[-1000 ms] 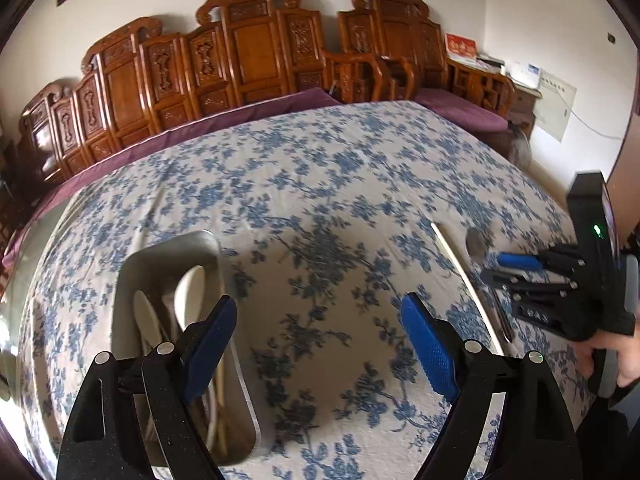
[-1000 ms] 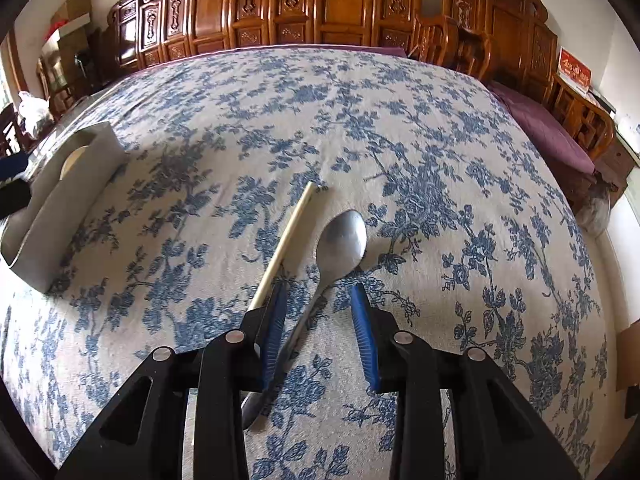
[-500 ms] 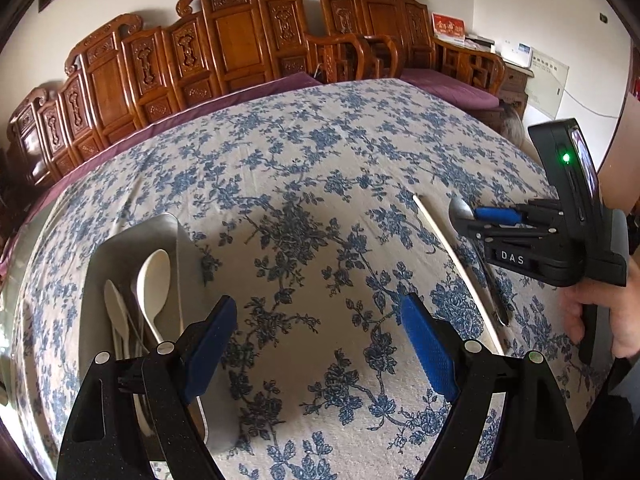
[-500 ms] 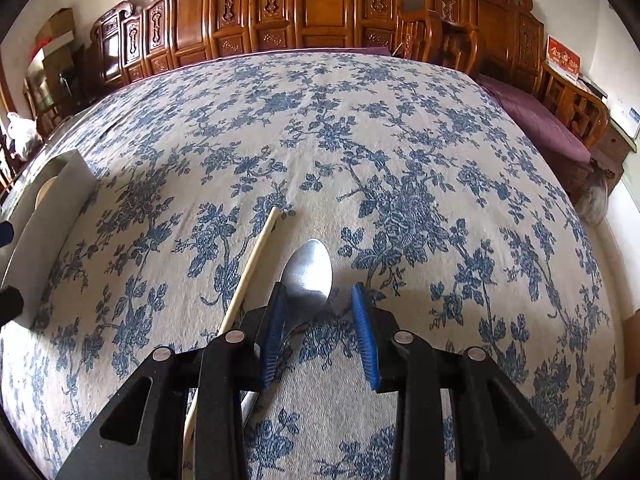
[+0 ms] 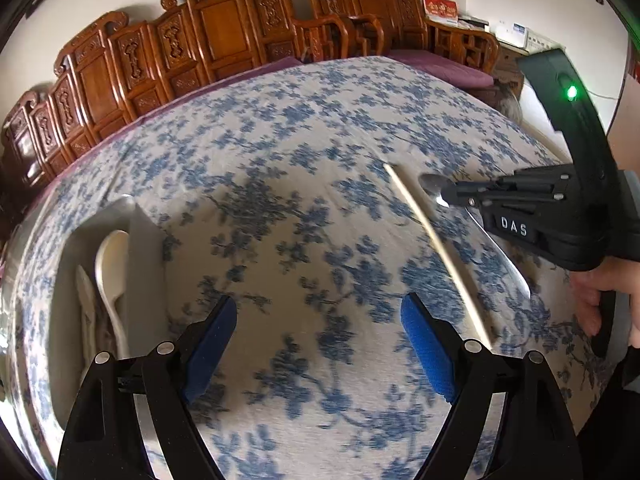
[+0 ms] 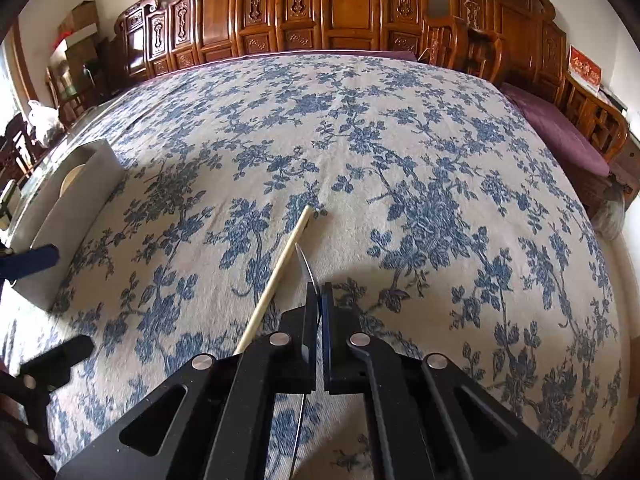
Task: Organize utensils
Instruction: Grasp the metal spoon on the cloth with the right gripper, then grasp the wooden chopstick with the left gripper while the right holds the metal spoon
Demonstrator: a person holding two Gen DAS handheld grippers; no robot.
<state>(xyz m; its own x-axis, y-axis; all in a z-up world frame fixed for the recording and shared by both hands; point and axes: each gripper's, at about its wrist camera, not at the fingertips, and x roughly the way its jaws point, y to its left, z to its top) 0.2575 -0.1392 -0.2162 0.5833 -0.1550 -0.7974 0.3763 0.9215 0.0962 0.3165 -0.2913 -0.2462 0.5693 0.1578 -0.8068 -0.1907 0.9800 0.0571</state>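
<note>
While we hold a gripper in each hand over the flowered cloth, the scene reads so:

Right gripper: we have its jaws pressed together on the metal spoon, which stands on edge between the blue pads; the bowl sticks out past the tips and the handle runs back under the tool. In the left view the same gripper is at the right, with the spoon showing at its tip.

Left gripper: we keep it spread wide, with nothing between its pads, above bare cloth in the near middle.

Chopstick: it lies on the cloth just left of the spoon, running from near to far. In the left view it lies between the two grippers.

Tray: it sits at the near left, beside the left gripper, with a white spoon and other pale utensils inside. In the right view it is at the far left.

Chairs: carved wooden ones line the far edge.
</note>
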